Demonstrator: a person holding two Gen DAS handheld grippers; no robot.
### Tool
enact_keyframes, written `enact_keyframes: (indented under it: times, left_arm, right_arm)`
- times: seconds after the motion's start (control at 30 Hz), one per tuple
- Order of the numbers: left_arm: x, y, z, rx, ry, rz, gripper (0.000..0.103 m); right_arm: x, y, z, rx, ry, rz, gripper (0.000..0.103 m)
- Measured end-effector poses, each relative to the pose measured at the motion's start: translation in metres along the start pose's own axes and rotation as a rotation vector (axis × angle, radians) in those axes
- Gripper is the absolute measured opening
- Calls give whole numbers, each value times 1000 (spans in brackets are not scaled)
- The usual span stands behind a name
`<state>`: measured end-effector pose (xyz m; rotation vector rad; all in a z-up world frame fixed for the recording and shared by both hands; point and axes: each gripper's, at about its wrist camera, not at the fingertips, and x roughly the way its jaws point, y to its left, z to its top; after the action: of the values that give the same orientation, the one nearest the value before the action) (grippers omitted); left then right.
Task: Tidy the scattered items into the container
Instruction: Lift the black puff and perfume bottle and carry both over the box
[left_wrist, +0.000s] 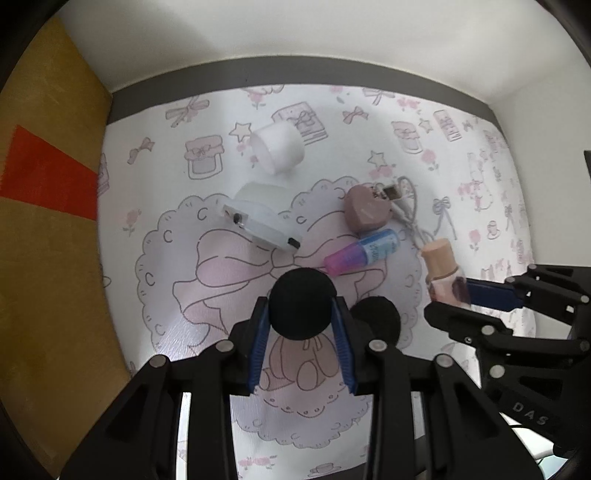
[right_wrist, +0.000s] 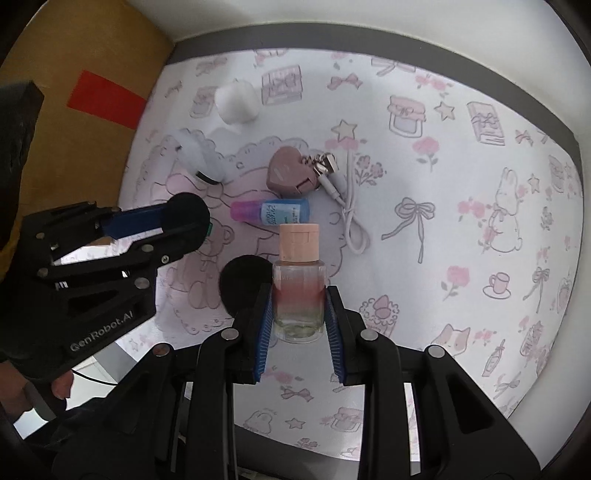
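A round black sponge puff (left_wrist: 301, 302) sits squeezed between the blue fingers of my left gripper (left_wrist: 300, 308), above the patterned mat (left_wrist: 177, 258). A second black puff (left_wrist: 376, 317) lies on the mat just to its right. My right gripper (right_wrist: 299, 295) is shut on a clear bottle (right_wrist: 299, 291) with pink liquid and a peach cap pointing away. Ahead lie a blue-and-pink small bottle (right_wrist: 269, 214), a heart-shaped mauve case (right_wrist: 286, 171) and a white cable (right_wrist: 349, 210). In the right wrist view the left gripper (right_wrist: 188, 218) shows at the left with its puff.
A white cup (left_wrist: 277, 151) lies on its side at the back of the mat. A translucent white lidded case (left_wrist: 258, 218) sits near it. A brown cardboard box with a red strip (left_wrist: 44, 184) stands along the left. A white wall closes the back.
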<state>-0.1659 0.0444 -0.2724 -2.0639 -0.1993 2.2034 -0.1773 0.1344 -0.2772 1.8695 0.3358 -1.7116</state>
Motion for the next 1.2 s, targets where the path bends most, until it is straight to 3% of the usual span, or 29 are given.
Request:
enact_keyframes:
  times: [0.33, 0.83, 1.2]
  left_arm:
    - [-30, 5, -9, 18, -74, -23, 33]
    - [-87, -10, -39, 41, -187, -51, 33]
    - [-138, 6, -62, 36, -272, -94, 33]
  right_arm:
    - [-47, -9, -19, 33, -95, -5, 28]
    - [-84, 27, -51, 30, -212, -56, 28]
    - [-105, 65, -65, 26, -273, -72, 28]
